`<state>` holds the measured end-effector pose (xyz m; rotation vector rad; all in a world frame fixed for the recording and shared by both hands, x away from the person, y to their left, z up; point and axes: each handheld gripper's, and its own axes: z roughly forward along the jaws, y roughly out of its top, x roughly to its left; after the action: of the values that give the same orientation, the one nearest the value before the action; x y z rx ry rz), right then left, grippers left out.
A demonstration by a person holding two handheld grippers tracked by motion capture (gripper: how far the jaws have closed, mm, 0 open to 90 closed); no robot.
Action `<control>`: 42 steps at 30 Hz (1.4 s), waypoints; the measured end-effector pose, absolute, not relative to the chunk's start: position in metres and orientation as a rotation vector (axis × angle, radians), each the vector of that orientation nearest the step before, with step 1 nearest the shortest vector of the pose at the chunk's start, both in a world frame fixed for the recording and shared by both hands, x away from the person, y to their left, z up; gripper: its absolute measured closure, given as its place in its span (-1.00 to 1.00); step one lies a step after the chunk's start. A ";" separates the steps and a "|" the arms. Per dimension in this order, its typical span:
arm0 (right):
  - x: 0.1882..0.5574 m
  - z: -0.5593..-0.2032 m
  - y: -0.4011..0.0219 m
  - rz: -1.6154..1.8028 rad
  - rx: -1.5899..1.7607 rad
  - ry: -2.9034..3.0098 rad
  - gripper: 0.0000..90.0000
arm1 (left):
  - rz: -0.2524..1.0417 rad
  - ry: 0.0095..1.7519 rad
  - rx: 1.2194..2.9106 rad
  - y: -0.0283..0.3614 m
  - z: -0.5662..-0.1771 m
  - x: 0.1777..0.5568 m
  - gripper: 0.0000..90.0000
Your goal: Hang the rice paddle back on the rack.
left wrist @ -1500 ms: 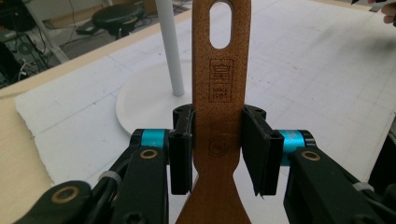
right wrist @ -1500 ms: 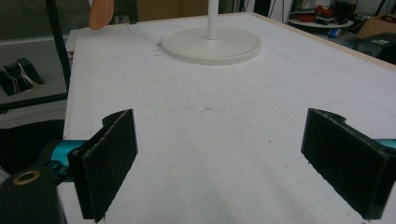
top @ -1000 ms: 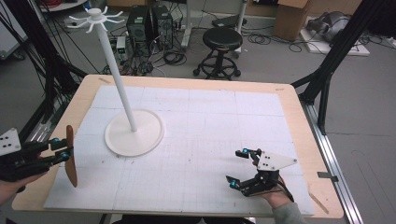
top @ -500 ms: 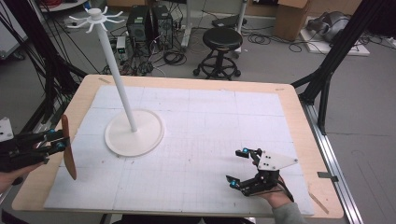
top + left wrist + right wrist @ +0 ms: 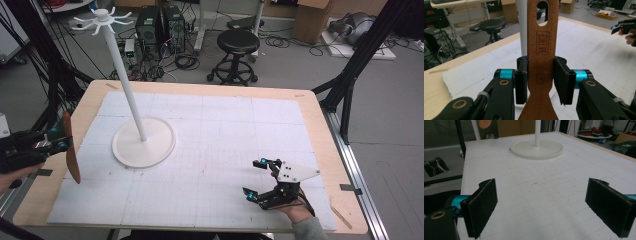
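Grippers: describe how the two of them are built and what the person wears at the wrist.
The left gripper has black linkage arms with brass-coloured pivot rings, cyan collars and flat black pads. The right gripper is black too, with cyan tips and a grey three-cornered plate on top. A grey sleeve shows at the right wrist.

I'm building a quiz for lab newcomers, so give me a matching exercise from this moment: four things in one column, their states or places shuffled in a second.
Things:
1. wooden spatula
2. right gripper
3. white stand
4. black stool

States or places:
A. on the floor beyond the table
B. clamped in the left gripper
C. upright on the table's white mat
D. open, holding nothing

Pairs: 1-B, 2-D, 3-C, 4-A
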<state>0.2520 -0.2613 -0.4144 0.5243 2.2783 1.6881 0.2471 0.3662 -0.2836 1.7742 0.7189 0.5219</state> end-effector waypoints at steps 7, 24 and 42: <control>0.251 -0.414 -0.262 1.690 0.525 2.278 -0.78 | 0.512 0.744 1.759 0.363 -0.278 0.257 0.45; 0.251 -0.414 -0.263 1.700 0.525 2.276 -0.79 | 0.525 0.731 1.719 0.358 -0.257 0.270 0.45; 0.250 -0.415 -0.265 1.713 0.521 2.290 -0.79 | 0.521 0.728 1.697 0.356 -0.233 0.283 0.45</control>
<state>0.2503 -0.2647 -0.4154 0.5208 2.2896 1.7132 0.2833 0.3561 -0.2332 1.6966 0.7278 0.5213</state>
